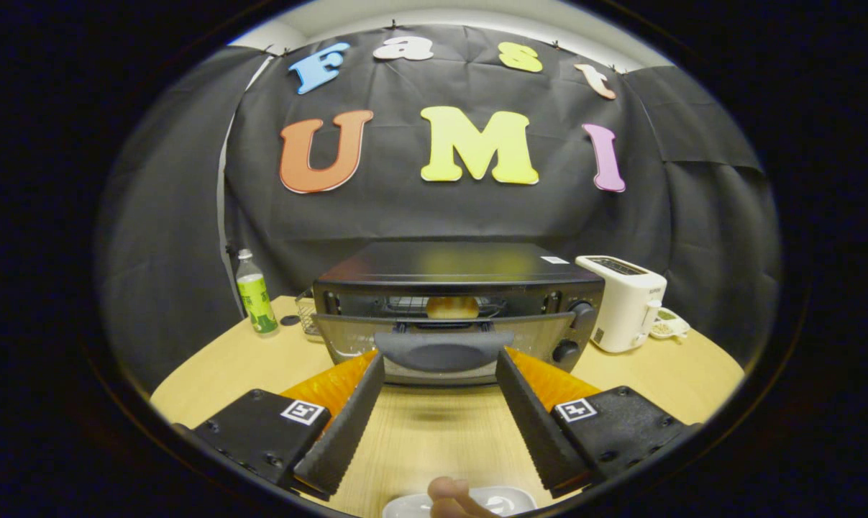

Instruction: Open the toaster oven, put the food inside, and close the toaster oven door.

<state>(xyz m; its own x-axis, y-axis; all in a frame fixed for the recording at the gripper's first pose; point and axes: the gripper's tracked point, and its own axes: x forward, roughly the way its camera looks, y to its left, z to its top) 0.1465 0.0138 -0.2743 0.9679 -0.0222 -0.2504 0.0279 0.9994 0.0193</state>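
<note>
1. Nearest, well on the near side of the toaster oven (459, 302), a fingertip (449, 496) of a person's hand shows over a white dish (505, 498) on the wooden table (434, 432), down between the bases of the two gripper fingers.
2. The gripper (441, 363) is spread wide, released and grasping nothing; its two fingers (347, 424) run forward over bare tabletop toward the toaster oven.
3. The fingertips end just at the front of the toaster oven, one on each side of the door handle (442, 350); whether they touch the handle or the door cannot be told.
4. The toaster oven's door (347, 332) is partly open, hinged at its lower edge and tilted outward toward the gripper, with the handle on its upper lip.
5. The food, a pale golden bun (452, 307), sits inside the toaster oven on the wire rack (405, 305), seen through the gap above the door.
6. Two knobs (583, 315) stand one above the other on the toaster oven's front panel, right of the door.
7. Just left of the toaster oven, a small wire basket (305, 313) rests on the table, and further left stands an upright bottle (255, 293) with a green label.
8. Right of the toaster oven, near it, stands a white pop-up toaster (624, 302), with a small white dish (669, 325) at its far side.
9. Behind the toaster oven hangs the black cloth wall (434, 216).
</note>
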